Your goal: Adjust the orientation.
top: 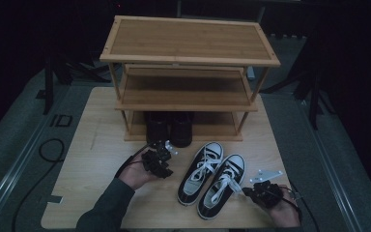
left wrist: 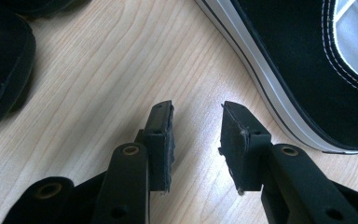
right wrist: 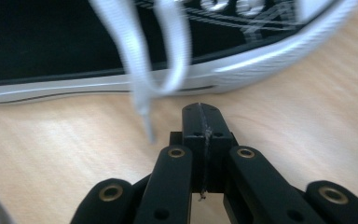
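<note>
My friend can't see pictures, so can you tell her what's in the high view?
Two black-and-white sneakers lie side by side on a wooden table, toes toward a three-shelf bamboo rack. A person's left gripper hovers left of them with its jaws apart, and the right gripper sits shut beside the right sneaker's heel. Two black shoes stand on the rack's bottom shelf.

The right gripper [right wrist: 203, 114] is pointing toward twelve o'clock with its jaws pressed together on nothing, just short of the black sneaker [right wrist: 51, 42], whose white lace [right wrist: 140, 70] is dangling to the tabletop [right wrist: 65, 154] at ten o'clock
</note>
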A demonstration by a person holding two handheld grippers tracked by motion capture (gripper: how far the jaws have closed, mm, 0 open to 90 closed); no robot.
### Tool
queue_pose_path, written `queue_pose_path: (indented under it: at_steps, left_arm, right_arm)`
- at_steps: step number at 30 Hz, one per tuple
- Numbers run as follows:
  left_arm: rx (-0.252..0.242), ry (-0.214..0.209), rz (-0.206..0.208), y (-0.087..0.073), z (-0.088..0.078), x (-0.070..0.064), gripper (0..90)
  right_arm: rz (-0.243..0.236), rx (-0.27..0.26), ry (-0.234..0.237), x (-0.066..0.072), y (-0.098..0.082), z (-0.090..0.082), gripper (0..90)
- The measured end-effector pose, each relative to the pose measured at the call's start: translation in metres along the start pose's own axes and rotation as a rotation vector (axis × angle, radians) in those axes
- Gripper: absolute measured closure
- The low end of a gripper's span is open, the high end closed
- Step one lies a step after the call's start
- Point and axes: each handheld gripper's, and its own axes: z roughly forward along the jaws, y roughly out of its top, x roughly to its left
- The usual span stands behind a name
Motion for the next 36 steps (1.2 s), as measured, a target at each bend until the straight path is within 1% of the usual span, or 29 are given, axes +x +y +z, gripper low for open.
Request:
queue_pose_path:
  at_steps: [1,2,3,5,7,8,9,10,11,12,13,14,15,16,19,20,21,22,24,27,31,32,35,36]
  left_arm:
    - [0.0,0.0,0.0,0.0,0.0,0.0,64.5]
    - [-0.003,0.001,0.002,0.0,0.002,-0.001,64.6]
    - [-0.003,0.001,0.002,0.0,0.002,-0.001,64.9]
    - [-0.01,-0.005,0.004,0.001,0.004,-0.002,65.3]
    - [-0.004,-0.006,0.01,0.002,0.006,-0.003,65.5]
    - [0.002,-0.014,0.016,0.003,0.009,-0.004,65.6]
    - [0.002,-0.014,0.016,0.003,0.009,-0.004,65.5]
    - [0.006,-0.018,0.02,0.004,0.011,-0.006,65.4]
    - [0.006,-0.018,0.02,0.004,0.011,-0.006,65.4]
    - [0.008,-0.022,0.025,0.005,0.013,-0.007,65.4]
    - [0.008,-0.022,0.025,0.005,0.013,-0.007,65.4]
    - [0.011,-0.025,0.029,0.005,0.014,-0.007,65.4]
    - [0.011,-0.025,0.029,0.005,0.014,-0.007,65.4]
    - [0.014,-0.025,0.031,0.005,0.016,-0.008,65.4]
    - [0.016,-0.03,0.032,0.005,0.018,-0.009,66.6]
    - [0.027,-0.046,0.039,0.005,0.021,-0.011,68.4]
    - [0.027,-0.046,0.039,0.005,0.021,-0.011,69.6]
    - [0.035,-0.058,0.057,0.005,0.023,-0.014,70.3]
    - [0.038,-0.065,0.063,0.006,0.026,-0.015,72.4]
    - [0.04,-0.065,0.067,0.006,0.028,-0.016,73.6]
    - [0.051,-0.065,0.076,0.006,0.032,-0.018,77.9]
    - [0.056,-0.067,0.085,0.006,0.033,-0.019,78.6]
    - [0.055,-0.069,0.089,0.007,0.033,-0.02,77.8]
    - [0.052,-0.07,0.089,0.007,0.033,-0.021,77.7]
  right_arm:
    - [0.0,0.0,0.0,0.0,0.0,0.0,90.0]
    - [0.013,-0.009,-0.015,-0.006,0.001,-0.004,90.0]
    - [0.013,-0.009,-0.015,-0.006,0.001,-0.004,90.0]
    - [0.025,-0.022,-0.03,-0.01,0.003,-0.007,90.0]
    - [0.037,-0.04,-0.048,-0.014,0.005,-0.009,90.0]
    - [0.052,-0.058,-0.072,-0.018,0.008,-0.011,90.0]
    - [0.052,-0.058,-0.072,-0.018,0.008,-0.011,90.0]
    - [0.068,-0.073,-0.093,-0.023,0.01,-0.013,90.0]
    - [0.068,-0.073,-0.093,-0.023,0.01,-0.013,90.0]
    - [0.08,-0.09,-0.109,-0.027,0.013,-0.016,90.0]
    - [0.08,-0.09,-0.109,-0.027,0.013,-0.016,90.0]
    - [0.088,-0.102,-0.125,-0.029,0.017,-0.018,90.0]
    - [0.088,-0.102,-0.125,-0.029,0.017,-0.018,90.0]
    - [0.096,-0.12,-0.135,-0.032,0.019,-0.02,90.0]
    - [0.107,-0.129,-0.145,-0.035,0.022,-0.021,89.9]
    - [0.114,-0.137,-0.148,-0.037,0.024,-0.021,89.9]
    - [0.114,-0.137,-0.148,-0.037,0.024,-0.021,89.9]
    - [0.112,-0.144,-0.155,-0.039,0.026,-0.022,89.9]
    - [0.113,-0.147,-0.16,-0.039,0.028,-0.023,90.0]
    - [0.114,-0.15,-0.16,-0.04,0.03,-0.024,90.0]
    - [0.116,-0.156,-0.163,-0.041,0.032,-0.024,89.9]
    - [0.116,-0.157,-0.165,-0.042,0.032,-0.024,90.0]
    - [0.122,-0.163,-0.168,-0.043,0.032,-0.024,89.9]
    - [0.126,-0.175,-0.175,-0.044,0.032,-0.025,90.0]
